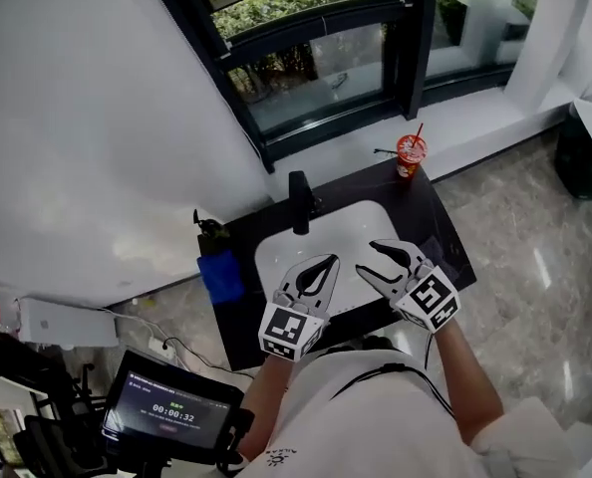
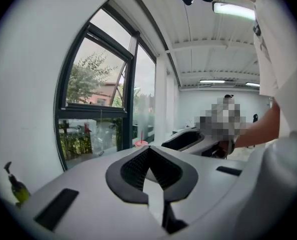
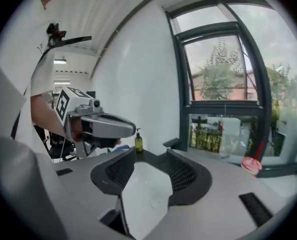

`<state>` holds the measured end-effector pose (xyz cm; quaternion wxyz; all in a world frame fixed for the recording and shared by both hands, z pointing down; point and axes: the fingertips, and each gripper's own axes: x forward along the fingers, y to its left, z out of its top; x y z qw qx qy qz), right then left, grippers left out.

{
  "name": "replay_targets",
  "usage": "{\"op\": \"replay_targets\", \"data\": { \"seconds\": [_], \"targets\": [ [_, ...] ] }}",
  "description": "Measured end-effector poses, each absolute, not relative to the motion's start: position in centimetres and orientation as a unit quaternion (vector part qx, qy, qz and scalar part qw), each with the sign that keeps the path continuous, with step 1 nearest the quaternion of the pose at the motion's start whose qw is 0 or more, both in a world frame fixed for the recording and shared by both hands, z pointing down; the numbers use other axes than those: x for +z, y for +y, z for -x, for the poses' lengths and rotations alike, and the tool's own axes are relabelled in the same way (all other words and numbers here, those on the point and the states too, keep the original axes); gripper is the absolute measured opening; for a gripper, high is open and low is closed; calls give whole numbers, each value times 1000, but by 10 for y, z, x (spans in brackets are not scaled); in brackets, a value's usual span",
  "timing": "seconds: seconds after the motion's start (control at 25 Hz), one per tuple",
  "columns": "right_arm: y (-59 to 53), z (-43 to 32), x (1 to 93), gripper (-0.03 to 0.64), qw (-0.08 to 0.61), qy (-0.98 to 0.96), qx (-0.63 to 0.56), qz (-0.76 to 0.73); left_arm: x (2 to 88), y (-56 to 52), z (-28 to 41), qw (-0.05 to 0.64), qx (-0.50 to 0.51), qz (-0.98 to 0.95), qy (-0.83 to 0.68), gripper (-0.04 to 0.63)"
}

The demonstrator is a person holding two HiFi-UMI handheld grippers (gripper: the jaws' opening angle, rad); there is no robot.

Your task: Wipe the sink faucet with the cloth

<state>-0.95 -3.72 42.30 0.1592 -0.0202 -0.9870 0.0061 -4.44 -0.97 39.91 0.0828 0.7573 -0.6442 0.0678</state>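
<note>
A black faucet [image 1: 299,202] stands at the back rim of a white sink [image 1: 276,252] set in a black counter. The blue cloth [image 1: 221,275] lies folded on the counter left of the sink, with neither gripper touching it. My left gripper [image 1: 328,263] [image 2: 148,151] hovers over the sink's front, its fingertips together with nothing between them. Beside it, my right gripper [image 1: 371,257] [image 3: 151,156] is held at the same height, open and empty, with the white basin showing between its jaws. Both grippers point toward the faucet from well short of it.
A red cup with a straw [image 1: 411,154] [image 3: 251,164] stands on the sill behind the counter's right corner. A green soap bottle [image 3: 138,143] [image 2: 17,189] sits at the counter's back left. A white wall and dark-framed window back the sink. A screen [image 1: 171,406] is at lower left.
</note>
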Motion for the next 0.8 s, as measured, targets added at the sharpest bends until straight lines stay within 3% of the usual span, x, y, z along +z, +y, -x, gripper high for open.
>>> {"op": "replay_targets", "data": {
  "seconds": [0.32, 0.48, 0.52, 0.8],
  "targets": [
    [20, 64, 366, 196, 77, -992, -31, 92, 355, 56, 112, 37, 48, -679, -732, -6],
    [14, 67, 350, 22, 50, -996, -24, 68, 354, 78, 131, 28, 25, -661, -750, -6],
    [15, 67, 349, 5, 49, -996, -19, 66, 353, 82, 133, 30, 24, -660, -751, -6],
    [29, 56, 370, 5, 79, -996, -13, 50, 369, 74, 122, 47, 21, -689, -723, -6]
  ]
}}
